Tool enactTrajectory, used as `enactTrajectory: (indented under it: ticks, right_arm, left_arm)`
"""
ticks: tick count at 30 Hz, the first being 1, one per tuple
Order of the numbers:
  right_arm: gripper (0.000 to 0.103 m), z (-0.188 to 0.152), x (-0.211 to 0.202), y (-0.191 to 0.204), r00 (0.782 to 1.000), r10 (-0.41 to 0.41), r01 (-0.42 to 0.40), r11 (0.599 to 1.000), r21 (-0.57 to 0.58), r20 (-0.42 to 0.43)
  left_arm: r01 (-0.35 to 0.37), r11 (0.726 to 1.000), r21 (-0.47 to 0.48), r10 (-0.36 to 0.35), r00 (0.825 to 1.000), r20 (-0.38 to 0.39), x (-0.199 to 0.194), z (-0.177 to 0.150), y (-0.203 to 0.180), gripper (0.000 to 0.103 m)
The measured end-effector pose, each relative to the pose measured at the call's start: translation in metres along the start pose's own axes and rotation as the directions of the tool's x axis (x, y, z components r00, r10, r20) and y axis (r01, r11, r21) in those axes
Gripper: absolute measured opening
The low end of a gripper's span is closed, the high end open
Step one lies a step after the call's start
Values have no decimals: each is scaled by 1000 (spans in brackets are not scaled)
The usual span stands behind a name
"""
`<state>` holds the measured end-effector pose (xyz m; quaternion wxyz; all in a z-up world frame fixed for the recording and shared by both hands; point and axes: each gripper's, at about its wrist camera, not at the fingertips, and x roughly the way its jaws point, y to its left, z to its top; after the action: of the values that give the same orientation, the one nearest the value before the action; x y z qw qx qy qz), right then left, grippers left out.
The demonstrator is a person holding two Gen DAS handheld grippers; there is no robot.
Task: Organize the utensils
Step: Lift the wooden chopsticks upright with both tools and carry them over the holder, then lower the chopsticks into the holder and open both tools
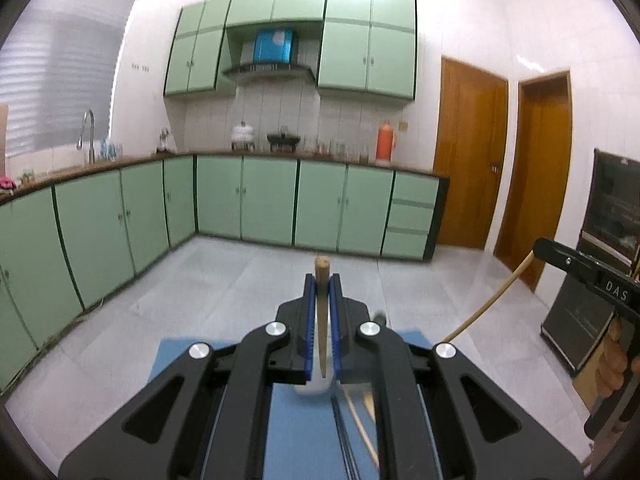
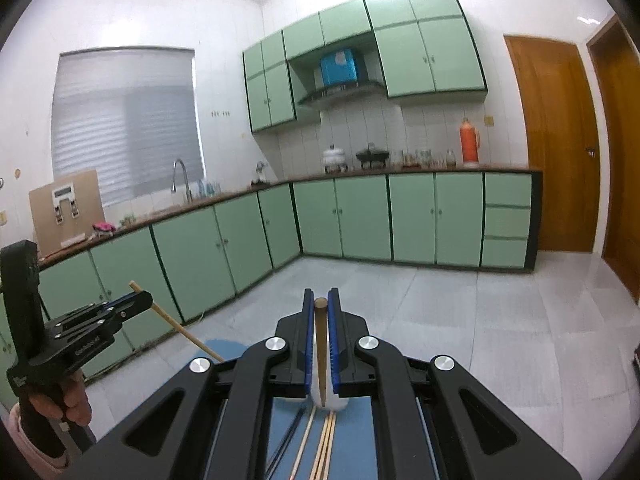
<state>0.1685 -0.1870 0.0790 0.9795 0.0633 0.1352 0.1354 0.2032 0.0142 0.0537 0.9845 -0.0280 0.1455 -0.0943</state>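
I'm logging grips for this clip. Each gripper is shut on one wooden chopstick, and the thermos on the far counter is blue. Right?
Not quite: the thermos is orange, as the right wrist view shows. The rest holds: the left gripper and right gripper are each shut on one wooden chopstick.

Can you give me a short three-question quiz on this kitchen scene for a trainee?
1. True or false: the left gripper is shut on a wooden chopstick.
2. What does the right gripper hold? A) a spoon B) a chopstick C) nothing
3. Fill in: below the grippers, more chopsticks lie on a ____ mat beside a white cup.

Key: 1 true; 2 B; 3 blue.
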Motion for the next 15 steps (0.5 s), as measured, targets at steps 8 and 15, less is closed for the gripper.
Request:
enactTrajectory:
  ticks: [8,15]
  right_arm:
    - [6,34,38,2,999,4,-4,1000,2,49]
    - [6,20,100,0,999,19,-19,1000,10,-33]
  left_arm:
    - [-33,999,-5,33,997,72,44,24,-14,6]
    - [-38,999,-18,38,999,-17,110,4,-6,6]
